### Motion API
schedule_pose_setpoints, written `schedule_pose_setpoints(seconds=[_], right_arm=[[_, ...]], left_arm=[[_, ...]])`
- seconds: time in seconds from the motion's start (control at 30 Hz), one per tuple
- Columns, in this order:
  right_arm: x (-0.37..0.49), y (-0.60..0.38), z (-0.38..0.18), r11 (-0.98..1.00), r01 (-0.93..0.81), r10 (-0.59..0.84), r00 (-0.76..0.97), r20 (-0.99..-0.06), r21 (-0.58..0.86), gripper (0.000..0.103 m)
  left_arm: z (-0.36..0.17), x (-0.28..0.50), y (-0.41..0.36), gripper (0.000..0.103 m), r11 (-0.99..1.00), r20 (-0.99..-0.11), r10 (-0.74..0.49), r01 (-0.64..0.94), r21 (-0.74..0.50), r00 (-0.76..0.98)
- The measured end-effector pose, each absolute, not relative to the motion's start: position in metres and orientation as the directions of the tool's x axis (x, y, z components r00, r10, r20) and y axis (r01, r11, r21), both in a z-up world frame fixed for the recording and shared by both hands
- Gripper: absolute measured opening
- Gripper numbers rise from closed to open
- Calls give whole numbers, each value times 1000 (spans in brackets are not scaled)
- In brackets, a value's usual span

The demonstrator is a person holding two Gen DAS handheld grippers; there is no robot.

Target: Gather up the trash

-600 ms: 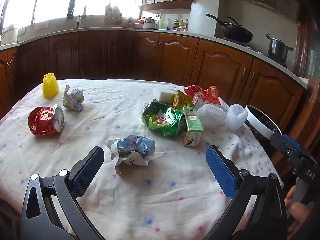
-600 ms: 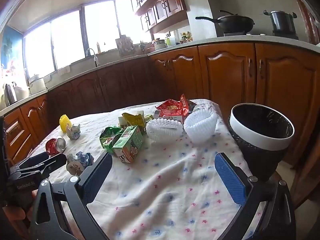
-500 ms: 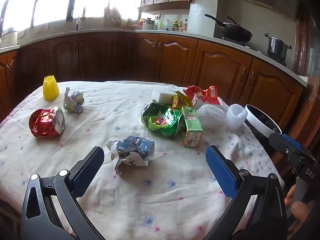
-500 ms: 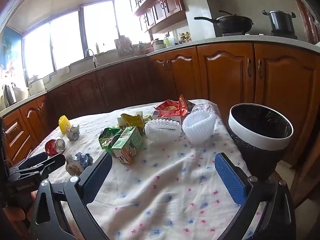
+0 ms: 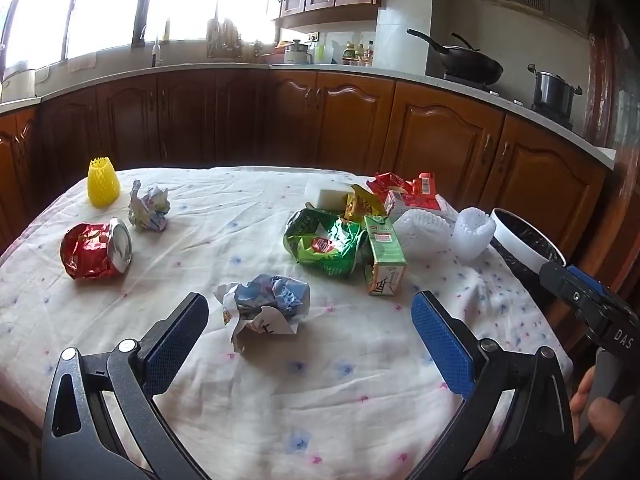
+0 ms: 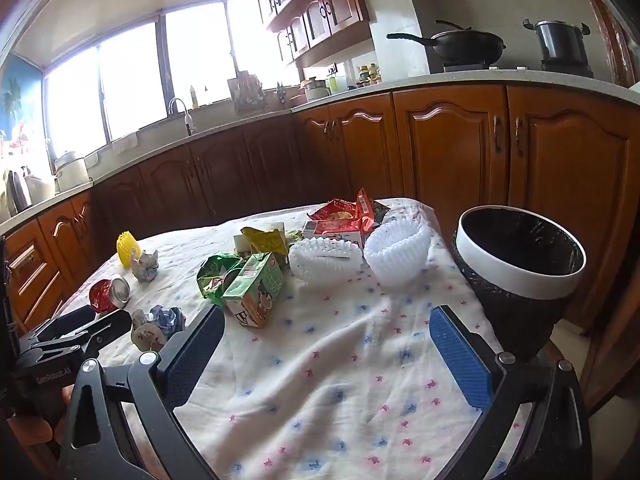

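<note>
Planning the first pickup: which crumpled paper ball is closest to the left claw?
The blue and white paper ball, lying just ahead of the open left claw. The other paper ball sits far back by the yellow net sleeve.

- In your left wrist view the bin at the right edge is half hidden behind the right gripper, which is itself cut off by the frame.
- The white block sits partly behind the yellow wrapper.
- In your right wrist view the crumpled paper ball at lower left is partly covered by your jaws.
- The bottles on the far counter are too small to read.
- The windows at upper left are blown out white.
</note>
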State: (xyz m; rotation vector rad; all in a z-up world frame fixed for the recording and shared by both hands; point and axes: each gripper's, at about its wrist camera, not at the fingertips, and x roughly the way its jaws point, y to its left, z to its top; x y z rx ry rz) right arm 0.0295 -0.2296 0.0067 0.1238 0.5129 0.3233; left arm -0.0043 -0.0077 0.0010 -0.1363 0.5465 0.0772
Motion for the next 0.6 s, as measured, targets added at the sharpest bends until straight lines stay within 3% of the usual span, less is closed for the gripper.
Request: schedule_pose_setpoints(seconds=[0.6], right_arm=[[29, -224, 4, 937, -286, 349, 816, -462, 202, 103]], left_arm=[[-2, -3, -2, 103, 987, -529, 45, -119, -106, 847]])
